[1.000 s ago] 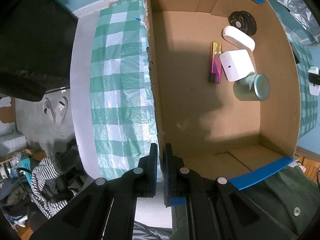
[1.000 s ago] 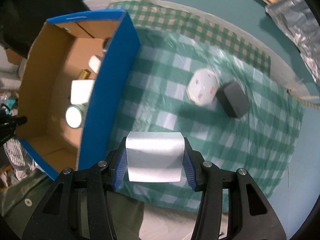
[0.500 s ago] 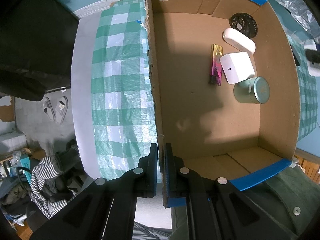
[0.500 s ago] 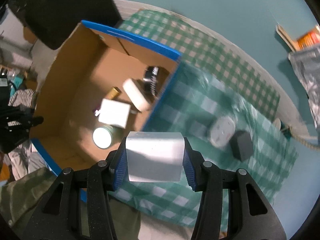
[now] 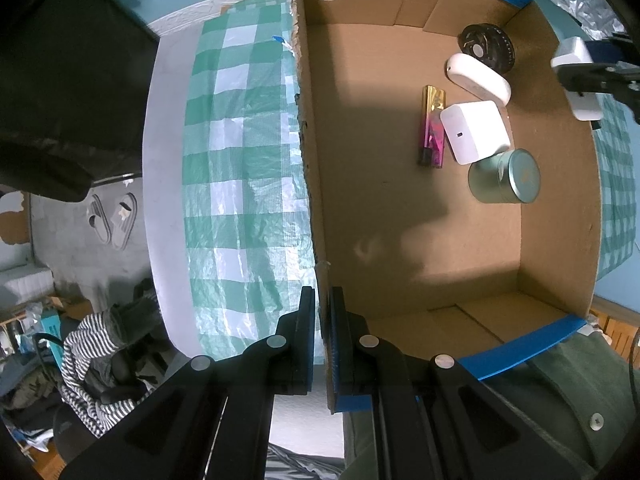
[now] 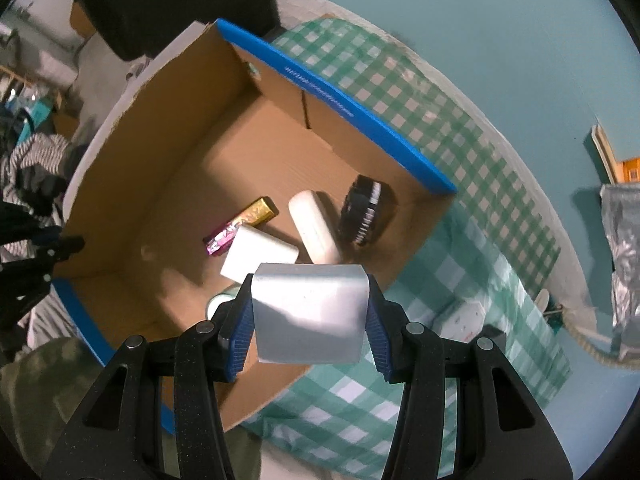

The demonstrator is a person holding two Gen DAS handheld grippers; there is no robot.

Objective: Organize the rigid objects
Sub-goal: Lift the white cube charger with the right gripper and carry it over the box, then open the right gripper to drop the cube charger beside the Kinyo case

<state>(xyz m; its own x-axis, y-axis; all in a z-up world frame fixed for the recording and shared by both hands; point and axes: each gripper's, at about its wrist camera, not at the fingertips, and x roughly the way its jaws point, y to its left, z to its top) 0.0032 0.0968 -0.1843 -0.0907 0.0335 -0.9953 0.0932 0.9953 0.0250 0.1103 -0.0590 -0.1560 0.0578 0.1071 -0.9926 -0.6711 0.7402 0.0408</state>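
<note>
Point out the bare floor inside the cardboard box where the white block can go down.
Free: the box floor between the left wall and the lighter, and the shaded near stretch below the green tin. Crowded: the far right corner, with black disc, white oval case and white square adapter.

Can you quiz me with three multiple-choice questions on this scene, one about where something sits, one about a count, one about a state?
1. Where does the lighter lie?
A. on the checked cloth
B. inside the cardboard box
C. on the floor

2. How many things lie in the box?
A. two
B. five
C. eight

3. What is the left gripper doing?
A. pinching the box wall
B. hanging open
C. holding the tin

Answers:
1 B, it rests on the box floor beside the white charger.
2 B: lighter, charger, green tin, white case, black disc.
3 A, its fingers close on the wall's edge, while the right gripper carries a white block.
</note>
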